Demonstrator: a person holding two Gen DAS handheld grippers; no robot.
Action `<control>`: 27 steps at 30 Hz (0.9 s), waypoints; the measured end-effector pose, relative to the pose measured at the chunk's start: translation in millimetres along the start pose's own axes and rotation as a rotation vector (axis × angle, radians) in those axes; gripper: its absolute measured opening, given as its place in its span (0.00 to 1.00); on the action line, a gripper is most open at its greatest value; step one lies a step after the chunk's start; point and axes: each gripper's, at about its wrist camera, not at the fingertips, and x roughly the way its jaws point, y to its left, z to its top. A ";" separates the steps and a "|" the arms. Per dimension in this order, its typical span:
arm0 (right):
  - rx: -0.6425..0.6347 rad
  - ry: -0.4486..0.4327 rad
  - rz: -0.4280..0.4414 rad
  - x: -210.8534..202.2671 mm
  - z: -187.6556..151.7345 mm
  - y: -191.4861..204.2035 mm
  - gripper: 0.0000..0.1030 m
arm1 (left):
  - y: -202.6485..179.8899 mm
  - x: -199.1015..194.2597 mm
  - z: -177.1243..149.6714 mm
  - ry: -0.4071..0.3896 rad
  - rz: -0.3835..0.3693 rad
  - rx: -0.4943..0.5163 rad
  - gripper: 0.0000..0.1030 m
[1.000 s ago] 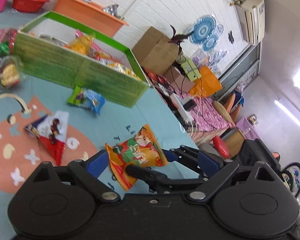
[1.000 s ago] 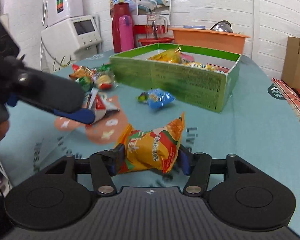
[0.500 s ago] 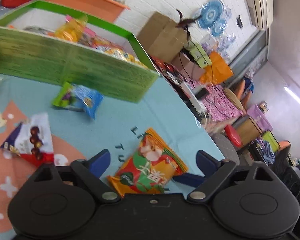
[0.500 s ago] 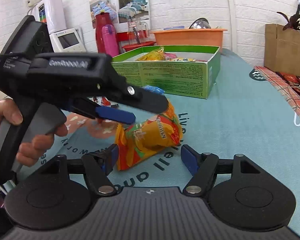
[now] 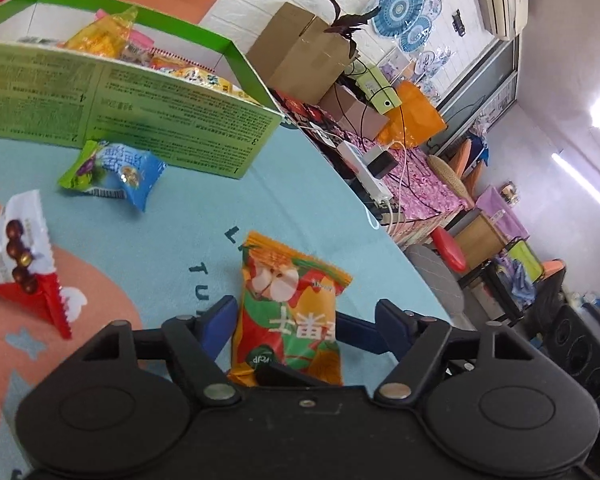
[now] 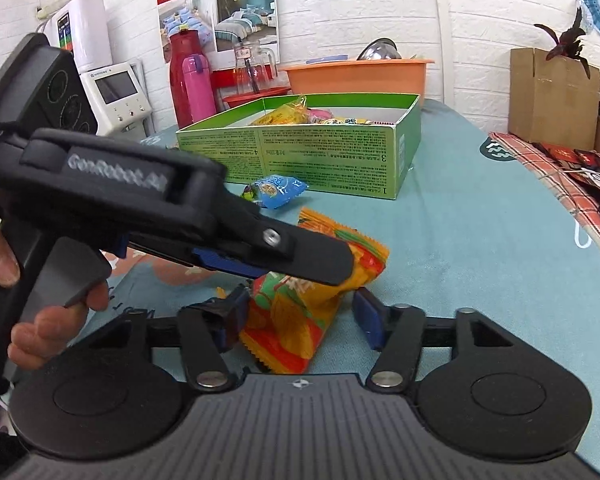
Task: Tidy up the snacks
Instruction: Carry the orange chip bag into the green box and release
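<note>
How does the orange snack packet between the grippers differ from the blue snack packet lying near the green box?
The orange snack packet is orange, red and green; the blue snack packet is blue with a green end. The orange one lies close to the cameras, between both grippers' fingers; the blue one lies untouched just in front of the green box. The orange one looks larger. Both rest on the teal tablecloth, outside the box.

Home: thermoses (image 6: pixel 192 80); bedding poster (image 6: pixel 236 12)

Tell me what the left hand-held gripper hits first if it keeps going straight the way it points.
The orange snack packet, already between the closing jaws of the left hand-held gripper. Past it, probably the teal tablecloth, though depth is unclear.
</note>
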 end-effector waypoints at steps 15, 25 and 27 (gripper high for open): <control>-0.114 -0.143 0.013 -0.5 51.1 9.7 0.65 | -5.1 -38.3 37.5 -0.169 0.064 0.010 0.69; -0.163 -0.264 0.022 30.4 107.5 2.2 0.65 | 4.1 -43.0 104.6 -0.259 0.085 0.044 0.69; -0.157 -0.271 0.018 40.4 116.0 -2.2 0.65 | 13.1 -37.6 115.9 -0.255 0.076 0.027 0.69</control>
